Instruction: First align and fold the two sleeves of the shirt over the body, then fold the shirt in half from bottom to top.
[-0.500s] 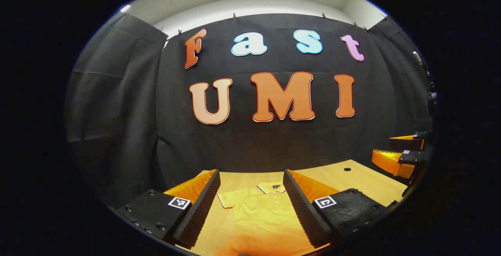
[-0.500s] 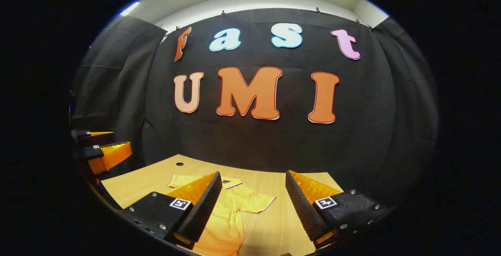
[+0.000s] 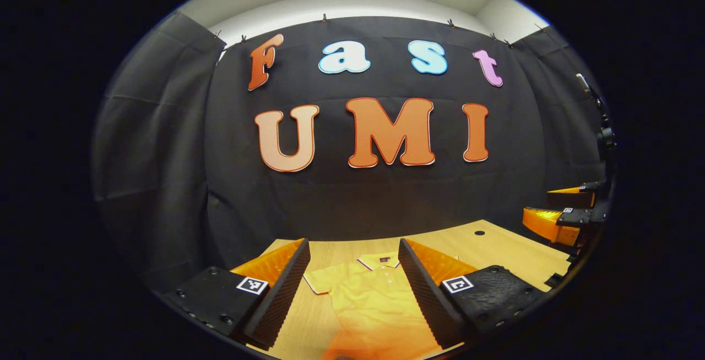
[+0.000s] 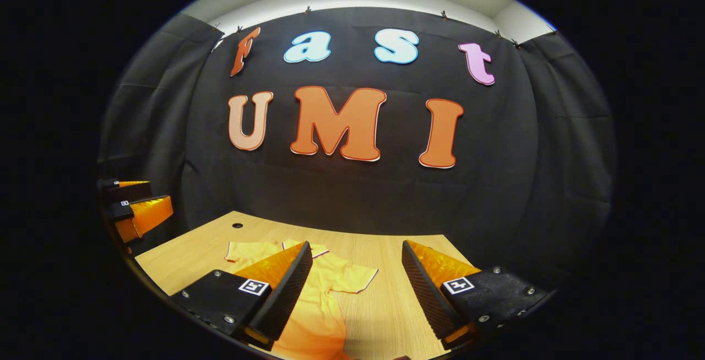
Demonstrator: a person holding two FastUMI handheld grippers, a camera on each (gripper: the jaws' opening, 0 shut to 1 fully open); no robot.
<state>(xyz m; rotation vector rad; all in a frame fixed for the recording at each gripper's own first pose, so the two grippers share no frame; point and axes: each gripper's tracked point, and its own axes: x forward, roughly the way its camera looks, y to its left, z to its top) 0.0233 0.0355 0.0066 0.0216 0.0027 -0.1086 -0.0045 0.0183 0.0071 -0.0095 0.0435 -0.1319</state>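
Bare wooden table (image 4: pixel 380 272) is seen around the yellow shirt (image 3: pixel 374 305), collar toward the far edge; left gripper (image 3: pixel 352 288) and right gripper (image 4: pixel 355 288) are held wide above it.

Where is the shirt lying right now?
The shirt lies flat on the wooden table, collar toward the back wall; in the left gripper view it is between the open fingers, in the right gripper view lower left.

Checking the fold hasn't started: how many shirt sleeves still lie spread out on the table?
2: one sleeve lies spread right of the shirt body, the other sleeve left, near the collar.
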